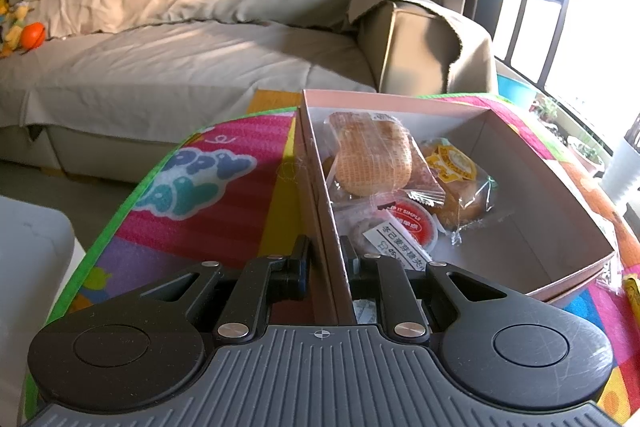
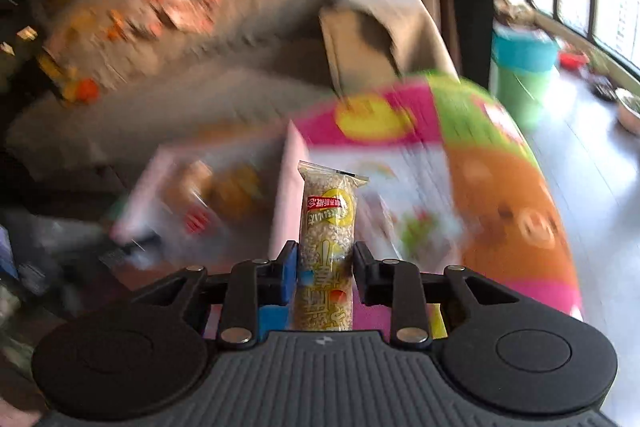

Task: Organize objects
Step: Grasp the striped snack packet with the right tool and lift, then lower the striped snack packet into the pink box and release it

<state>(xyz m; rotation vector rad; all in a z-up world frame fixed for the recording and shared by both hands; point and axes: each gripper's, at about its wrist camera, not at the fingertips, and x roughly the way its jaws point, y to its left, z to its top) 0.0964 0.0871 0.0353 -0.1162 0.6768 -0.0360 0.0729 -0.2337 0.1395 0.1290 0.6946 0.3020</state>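
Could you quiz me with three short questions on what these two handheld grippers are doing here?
1. True or false: the left gripper is clamped on the side wall of the pink box.
2. What does the right gripper hold? A) a spoon B) a wrapped puffed-rice bar C) a ball
3. Fill in: the wrapped buns lie ___ the box.

Key: 1 true; 2 B; 3 inside.
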